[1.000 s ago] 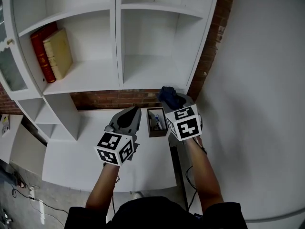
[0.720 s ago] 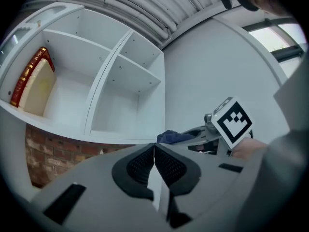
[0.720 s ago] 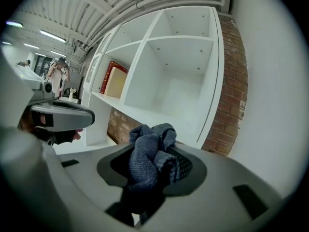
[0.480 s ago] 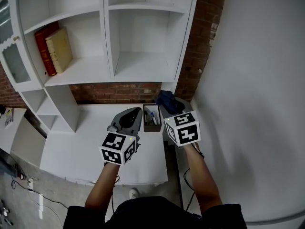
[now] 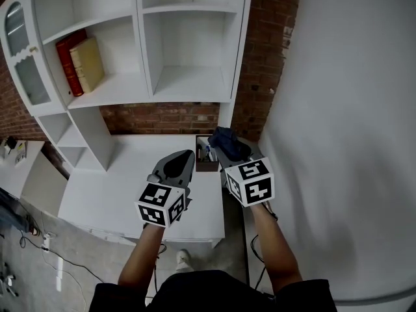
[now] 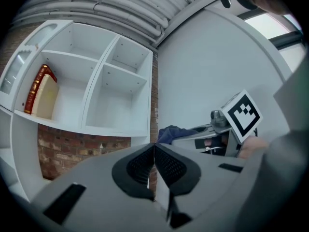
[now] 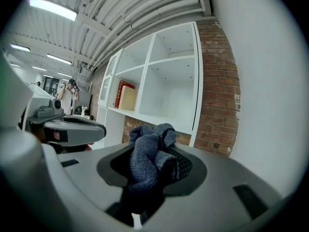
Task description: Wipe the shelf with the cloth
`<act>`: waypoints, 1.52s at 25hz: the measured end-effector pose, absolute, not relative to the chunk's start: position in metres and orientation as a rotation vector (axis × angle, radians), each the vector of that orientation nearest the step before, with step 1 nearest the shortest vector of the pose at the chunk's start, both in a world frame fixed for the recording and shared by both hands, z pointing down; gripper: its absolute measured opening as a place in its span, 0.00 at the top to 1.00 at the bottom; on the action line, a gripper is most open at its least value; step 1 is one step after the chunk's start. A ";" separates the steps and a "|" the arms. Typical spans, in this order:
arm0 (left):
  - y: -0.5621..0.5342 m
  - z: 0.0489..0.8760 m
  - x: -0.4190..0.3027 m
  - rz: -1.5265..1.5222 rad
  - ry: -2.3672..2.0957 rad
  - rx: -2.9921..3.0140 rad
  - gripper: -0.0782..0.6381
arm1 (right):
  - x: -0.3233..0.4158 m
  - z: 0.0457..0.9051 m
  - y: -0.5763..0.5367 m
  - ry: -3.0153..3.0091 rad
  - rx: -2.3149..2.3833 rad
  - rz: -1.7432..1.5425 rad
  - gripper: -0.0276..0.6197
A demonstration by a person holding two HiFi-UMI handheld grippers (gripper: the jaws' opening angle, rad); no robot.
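A crumpled dark blue cloth [image 5: 226,142] [image 7: 150,154] is pinched in my right gripper [image 5: 229,151] [image 7: 153,159], held over the right end of the white desk [image 5: 130,187]. My left gripper [image 5: 181,163] [image 6: 154,162] hangs beside it over the desk, jaws closed together with nothing between them. The white shelf unit [image 5: 175,83] [image 7: 164,86] stands ahead on the desk against a brick wall; its lower right compartment is bare. The cloth [image 6: 170,133] and right gripper also show in the left gripper view.
A red book [image 5: 67,64] and a cream book [image 5: 88,62] stand in the lower left compartment. A small dark box [image 5: 205,156] of items sits on the desk under the cloth. A white wall [image 5: 338,109] runs along the right. Cables lie on the floor [image 5: 39,239] at left.
The view has shifted so the shelf and desk sit further left and away. Both grippers keep their pose, the right one still holding the cloth.
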State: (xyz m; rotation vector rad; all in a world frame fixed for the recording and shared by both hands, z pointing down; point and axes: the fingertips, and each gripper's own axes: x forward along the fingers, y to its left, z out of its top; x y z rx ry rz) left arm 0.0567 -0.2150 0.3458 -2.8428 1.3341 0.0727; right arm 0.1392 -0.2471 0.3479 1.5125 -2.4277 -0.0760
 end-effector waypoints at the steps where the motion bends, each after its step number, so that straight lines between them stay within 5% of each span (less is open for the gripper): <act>1: -0.210 0.347 0.059 0.067 1.335 -2.840 0.87 | 0.141 0.349 -0.242 -2.431 1.511 -0.077 0.70; 38: -0.123 0.337 0.048 0.041 1.320 -2.809 0.87 | 0.119 0.342 -0.154 -2.493 1.482 -0.092 0.70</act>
